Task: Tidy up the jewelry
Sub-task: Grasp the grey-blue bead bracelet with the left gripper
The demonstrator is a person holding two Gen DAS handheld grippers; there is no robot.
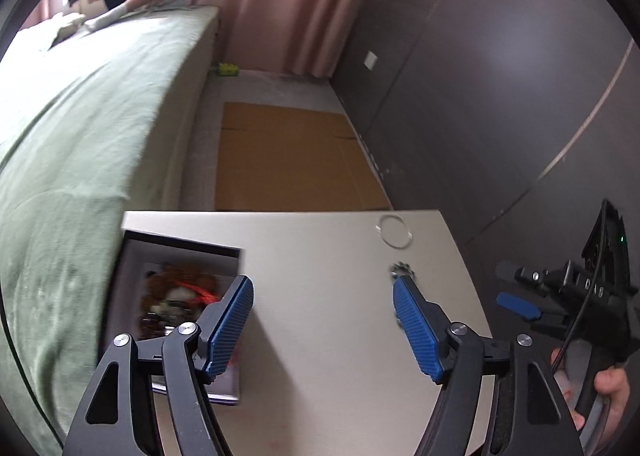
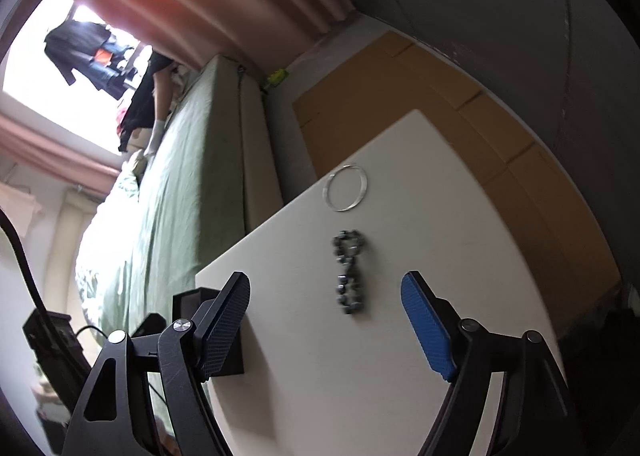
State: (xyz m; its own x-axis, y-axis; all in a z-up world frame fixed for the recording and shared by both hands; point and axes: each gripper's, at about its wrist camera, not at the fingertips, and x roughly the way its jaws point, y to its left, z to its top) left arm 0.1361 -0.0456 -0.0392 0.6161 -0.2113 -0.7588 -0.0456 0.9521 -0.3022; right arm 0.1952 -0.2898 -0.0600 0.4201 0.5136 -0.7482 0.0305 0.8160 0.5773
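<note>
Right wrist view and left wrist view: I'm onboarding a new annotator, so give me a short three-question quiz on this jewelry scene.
1. True or false: the right hand-held gripper is shut on the dark beaded bracelet.
2. Multiple choice: the clear bangle lies A) inside the open box, B) on the white table beyond the dark beaded bracelet, C) on the green bed.
3. Fill in: in the left wrist view, the left hand-held gripper is ____, with nothing between its blue pads.

Key: 1 false; 2 B; 3 open.
</note>
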